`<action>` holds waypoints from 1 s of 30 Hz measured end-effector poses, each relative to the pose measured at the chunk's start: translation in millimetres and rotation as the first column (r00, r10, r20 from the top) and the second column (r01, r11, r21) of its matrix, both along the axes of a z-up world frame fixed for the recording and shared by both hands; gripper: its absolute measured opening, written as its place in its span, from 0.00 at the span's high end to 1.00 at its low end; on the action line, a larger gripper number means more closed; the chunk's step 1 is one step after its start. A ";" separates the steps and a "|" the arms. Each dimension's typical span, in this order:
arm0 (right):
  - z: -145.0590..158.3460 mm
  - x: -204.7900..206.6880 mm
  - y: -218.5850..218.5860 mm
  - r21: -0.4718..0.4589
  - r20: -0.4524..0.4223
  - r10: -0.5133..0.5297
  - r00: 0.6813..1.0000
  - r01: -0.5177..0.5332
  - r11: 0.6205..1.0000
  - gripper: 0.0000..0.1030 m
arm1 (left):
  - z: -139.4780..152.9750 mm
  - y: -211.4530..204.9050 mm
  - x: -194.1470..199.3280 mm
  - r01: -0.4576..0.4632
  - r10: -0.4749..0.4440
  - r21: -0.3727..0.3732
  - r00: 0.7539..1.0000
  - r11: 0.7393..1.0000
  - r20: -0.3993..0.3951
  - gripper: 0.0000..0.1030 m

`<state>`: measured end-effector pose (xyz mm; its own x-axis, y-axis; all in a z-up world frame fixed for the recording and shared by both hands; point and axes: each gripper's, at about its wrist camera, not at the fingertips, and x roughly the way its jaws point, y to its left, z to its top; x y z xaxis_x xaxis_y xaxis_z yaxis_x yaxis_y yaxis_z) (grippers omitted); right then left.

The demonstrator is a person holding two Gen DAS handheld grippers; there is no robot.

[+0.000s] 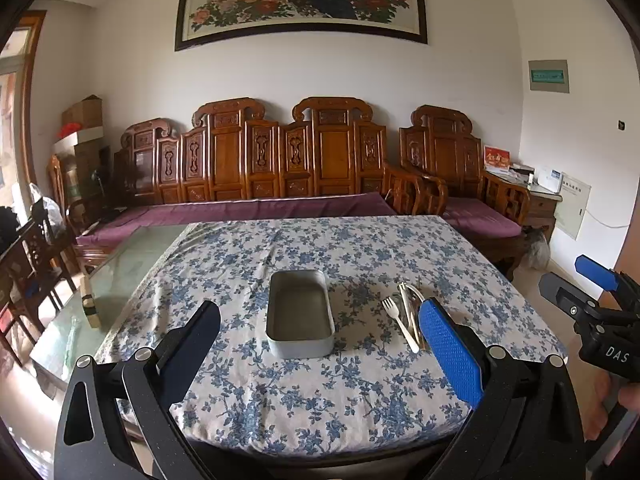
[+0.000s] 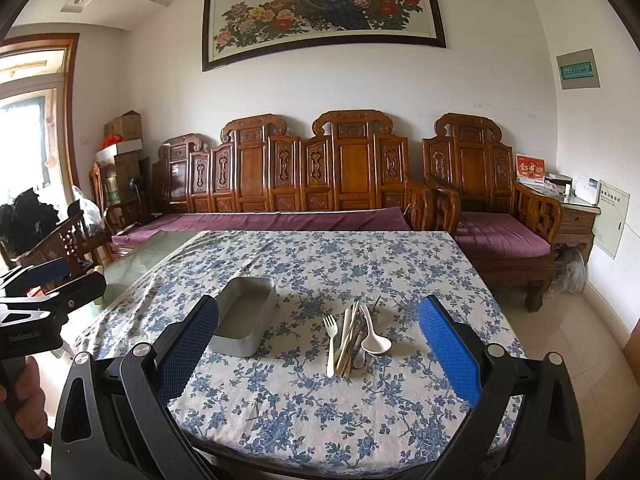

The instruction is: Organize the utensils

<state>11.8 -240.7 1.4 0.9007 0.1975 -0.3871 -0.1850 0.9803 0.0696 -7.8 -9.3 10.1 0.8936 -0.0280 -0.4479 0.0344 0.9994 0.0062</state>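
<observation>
1. The table (image 2: 304, 412) is bare cloth along its near edge, open to approach.
2. Mid-table, the tin (image 2: 244, 326) and the utensil pile (image 2: 354, 334) stand apart; a clear strip runs between them.
3. The far edge is bare.

Ahead of me a carved wooden sofa (image 2: 320, 176) with purple cushions lines the white wall (image 2: 360, 80), a peacock painting (image 2: 324, 8) above; upper left, seemingly a bright doorway (image 2: 28, 128).
</observation>
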 end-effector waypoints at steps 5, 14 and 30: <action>-3.0 0.5 -3.9 -0.001 -0.005 -0.003 1.000 0.003 1.000 0.02 | -2.6 -1.7 1.1 0.009 -0.009 0.003 1.000 1.000 -0.008 0.06; -21.1 16.8 -13.5 -0.013 -0.038 -0.009 0.999 0.008 1.000 0.02 | -32.1 -10.2 29.0 0.050 -0.048 0.020 0.995 0.999 -0.091 0.06; -92.1 102.1 -39.2 -0.043 -0.197 0.027 0.980 -0.037 0.998 0.18 | -83.3 -37.6 106.8 0.140 -0.129 0.032 0.964 0.990 -0.232 0.06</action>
<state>113.9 -279.8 -90.7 0.7999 0.2026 -0.5648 -0.2036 0.9771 0.0621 99.0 -46.8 -73.3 0.7566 -0.1144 -0.6438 0.1747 0.9842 0.0304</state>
